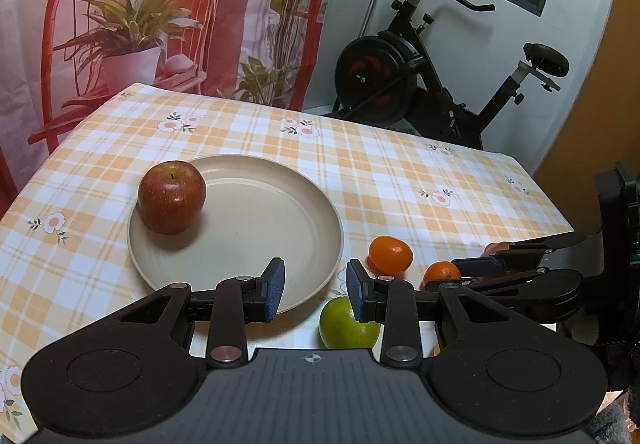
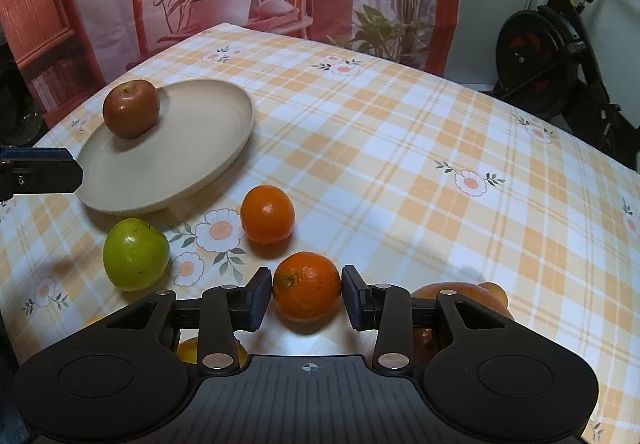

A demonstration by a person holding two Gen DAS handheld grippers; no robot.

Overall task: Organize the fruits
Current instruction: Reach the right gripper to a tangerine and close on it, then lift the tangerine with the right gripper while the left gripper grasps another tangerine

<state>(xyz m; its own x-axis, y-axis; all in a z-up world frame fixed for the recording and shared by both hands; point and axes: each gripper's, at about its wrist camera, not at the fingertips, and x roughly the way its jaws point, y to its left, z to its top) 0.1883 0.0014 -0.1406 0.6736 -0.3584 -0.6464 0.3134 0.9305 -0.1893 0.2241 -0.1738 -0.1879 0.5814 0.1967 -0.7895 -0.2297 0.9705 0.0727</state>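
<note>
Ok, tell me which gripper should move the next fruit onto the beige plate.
Right. The right gripper already brackets a small orange mandarin on the checked tablecloth; the left gripper hangs open, holding nothing.

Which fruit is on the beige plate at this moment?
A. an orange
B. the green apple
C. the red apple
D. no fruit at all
C: the red apple sits on the plate near its rim, while the green apple and both oranges are on the tablecloth.
</note>
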